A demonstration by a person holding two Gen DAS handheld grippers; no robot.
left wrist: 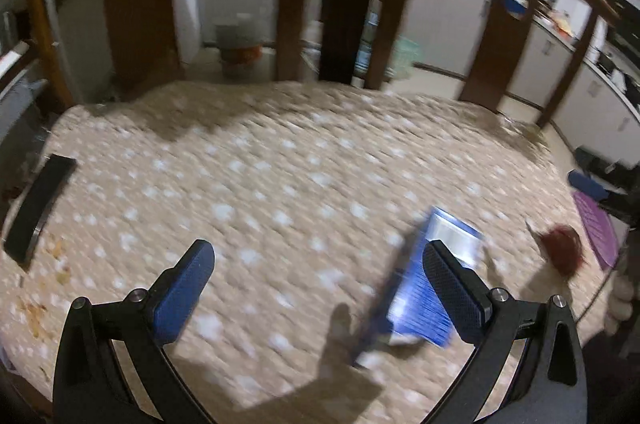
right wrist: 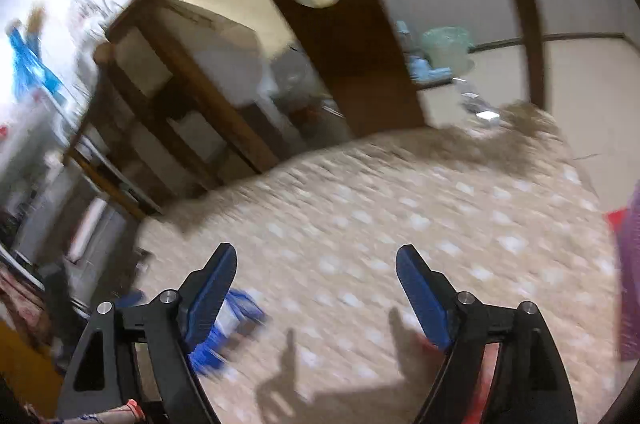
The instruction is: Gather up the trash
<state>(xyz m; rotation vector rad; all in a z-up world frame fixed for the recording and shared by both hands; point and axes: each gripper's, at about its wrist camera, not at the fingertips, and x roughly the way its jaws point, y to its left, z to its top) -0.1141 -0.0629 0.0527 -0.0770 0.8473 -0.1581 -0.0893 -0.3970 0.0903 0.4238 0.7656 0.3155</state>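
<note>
1. Left wrist view looks down on a beige dotted mat (left wrist: 280, 160); the left hand-held gripper (left wrist: 318, 262) hangs above it, jaws wide apart and holding nothing.
2. A blue packet (left wrist: 420, 308) lies on the mat just beside the left gripper's right finger, which covers part of it. It looks like trash, not yet picked up.
3. To the right, near the mat's edge, sits a red clump (left wrist: 562, 248), and beyond it a purple sheet (left wrist: 598, 228). Blur keeps me from saying what either is.
4. At the far left of the mat lies a dark flat slab (left wrist: 38, 204), with yellowish crumbs (left wrist: 40, 308) near it.
5. Right wrist view shows the right hand-held gripper (right wrist: 316, 264) also spread open and empty above the mat.
6. The blue packet (right wrist: 236, 316) shows behind its left finger, partly covered.
7. Progress, as I judge it: the collecting seems at an early stage. Nothing is gripped, several loose items remain on the mat, and no bin or bag is plainly identifiable.
8. Left to do: grasp the packet, then the red clump and whatever else counts as trash.
9. Hard to make out: both views are smeared by motion. The wooden frame (right wrist: 344, 36) at the far side blocks the room behind. A pale green basket (right wrist: 446, 46) stands far off; whether it serves for trash I cannot tell.
</note>
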